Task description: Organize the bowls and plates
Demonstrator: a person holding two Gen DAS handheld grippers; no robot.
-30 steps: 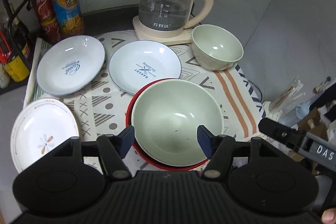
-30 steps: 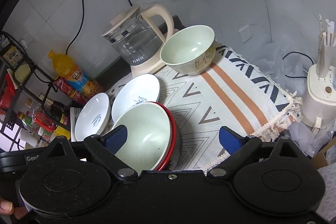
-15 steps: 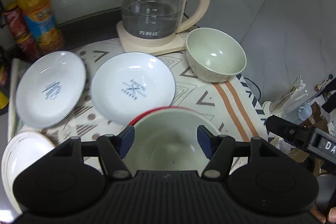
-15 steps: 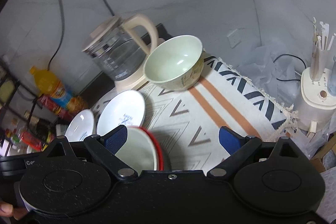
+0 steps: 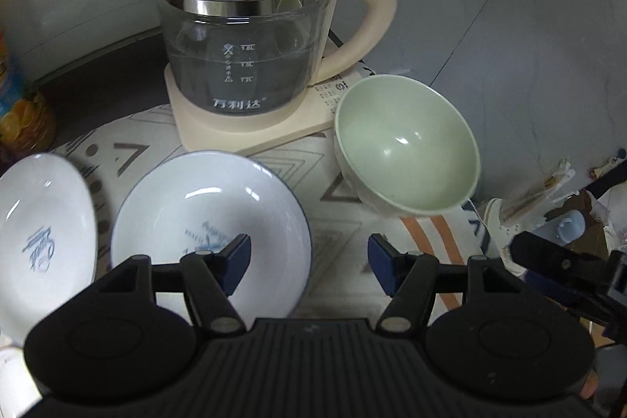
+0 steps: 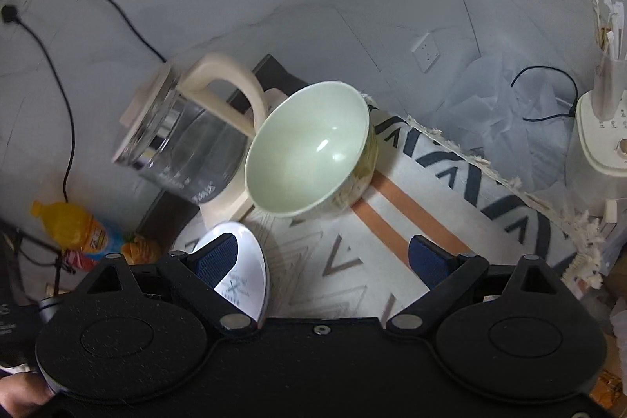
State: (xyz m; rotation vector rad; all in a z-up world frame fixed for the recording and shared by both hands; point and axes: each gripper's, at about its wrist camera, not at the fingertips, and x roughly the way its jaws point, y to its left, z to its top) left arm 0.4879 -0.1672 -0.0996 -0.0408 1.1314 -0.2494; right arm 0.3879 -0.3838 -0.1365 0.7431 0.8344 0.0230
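Note:
A small pale green bowl (image 5: 407,151) stands at the back right of the patterned cloth, beside the kettle; it also shows in the right wrist view (image 6: 309,151). A white deep plate with blue print (image 5: 207,218) lies left of it, with a second white printed plate (image 5: 39,234) further left. My left gripper (image 5: 309,257) is open and empty, above the cloth between the white plate and the green bowl. My right gripper (image 6: 321,257) is open and empty, short of the green bowl. The white plate's edge (image 6: 247,273) shows by its left finger.
A glass kettle (image 5: 250,30) on a cream base stands at the back, close to the green bowl. An orange juice bottle (image 6: 74,226) stands far left. The cloth's fringed right edge (image 6: 548,206) borders a white appliance (image 6: 603,128) and clutter.
Both grippers have moved forward towards the back of the table. The large green bowl on the red plate has dropped out of view below them. The small green bowl and kettle look nearer.

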